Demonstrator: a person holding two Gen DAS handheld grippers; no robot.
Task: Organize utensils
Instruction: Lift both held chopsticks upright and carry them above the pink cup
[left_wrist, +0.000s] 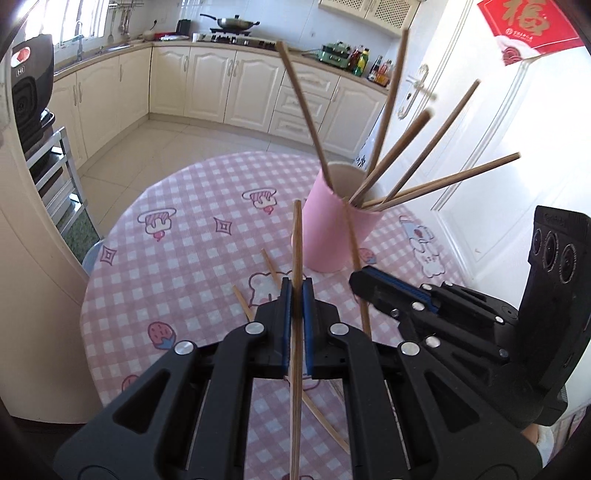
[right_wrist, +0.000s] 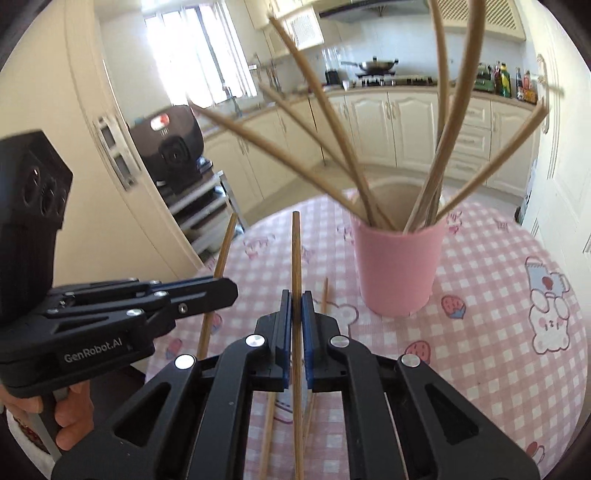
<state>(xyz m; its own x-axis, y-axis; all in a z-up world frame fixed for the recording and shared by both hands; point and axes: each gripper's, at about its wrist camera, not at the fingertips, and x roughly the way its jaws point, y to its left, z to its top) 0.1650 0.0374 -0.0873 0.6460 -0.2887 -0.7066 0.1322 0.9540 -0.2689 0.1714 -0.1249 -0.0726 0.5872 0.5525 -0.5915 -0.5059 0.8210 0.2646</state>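
Observation:
A pink cup (left_wrist: 328, 229) (right_wrist: 399, 266) stands on the table with several wooden chopsticks (left_wrist: 399, 158) (right_wrist: 332, 129) fanned out of it. My left gripper (left_wrist: 296, 286) (right_wrist: 231, 290) is shut on one upright chopstick (left_wrist: 296, 240) (right_wrist: 225, 243), held above the table in front of the cup. Beside it, my right gripper (right_wrist: 296, 295) (left_wrist: 356, 282) is shut on another chopstick (right_wrist: 295, 251) (left_wrist: 352, 240), also off the table. Loose chopsticks (left_wrist: 271, 271) (right_wrist: 324, 295) lie on the cloth beneath both grippers.
The round table has a pink checked cloth (left_wrist: 184, 258) with cartoon prints. A cream fridge (left_wrist: 22, 258) stands close on its left and a white door (left_wrist: 498, 129) on its right. Kitchen cabinets (left_wrist: 210, 85) lie beyond the floor. A hand (right_wrist: 70, 417) grips the left handle.

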